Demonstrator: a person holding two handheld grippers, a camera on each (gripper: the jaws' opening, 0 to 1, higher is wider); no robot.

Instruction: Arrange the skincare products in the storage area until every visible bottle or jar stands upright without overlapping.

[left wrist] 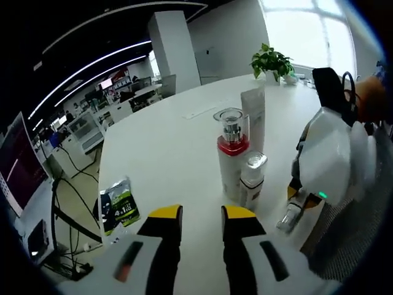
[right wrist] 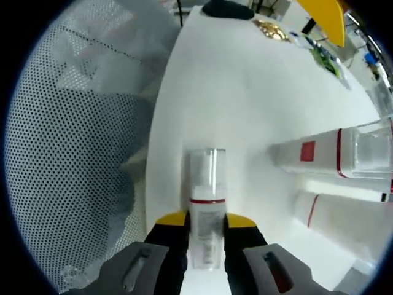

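A tall white bottle [left wrist: 232, 150] with a red band and clear cap stands upright on the white table [left wrist: 166, 153]. A shorter clear-capped bottle [left wrist: 252, 178] stands against it, and a white tube [left wrist: 253, 110] rises behind. My left gripper [left wrist: 201, 222] is open just short of them, nothing between its jaws. My right gripper [right wrist: 206, 222] is shut on a small clear-capped bottle [right wrist: 206, 196] with a thin red band, held low at the table's edge. That bottle [left wrist: 288, 218] is tilted in the right gripper [left wrist: 325, 160]. The tall bottle [right wrist: 344, 150] and tube [right wrist: 344, 212] lie to the right.
A green and black sachet [left wrist: 120, 206] lies near the table's left edge, with cables and a monitor [left wrist: 18, 163] beyond. A potted plant [left wrist: 270, 61] stands at the far end. A mesh chair [right wrist: 80, 141] sits beside the table's edge near my right gripper.
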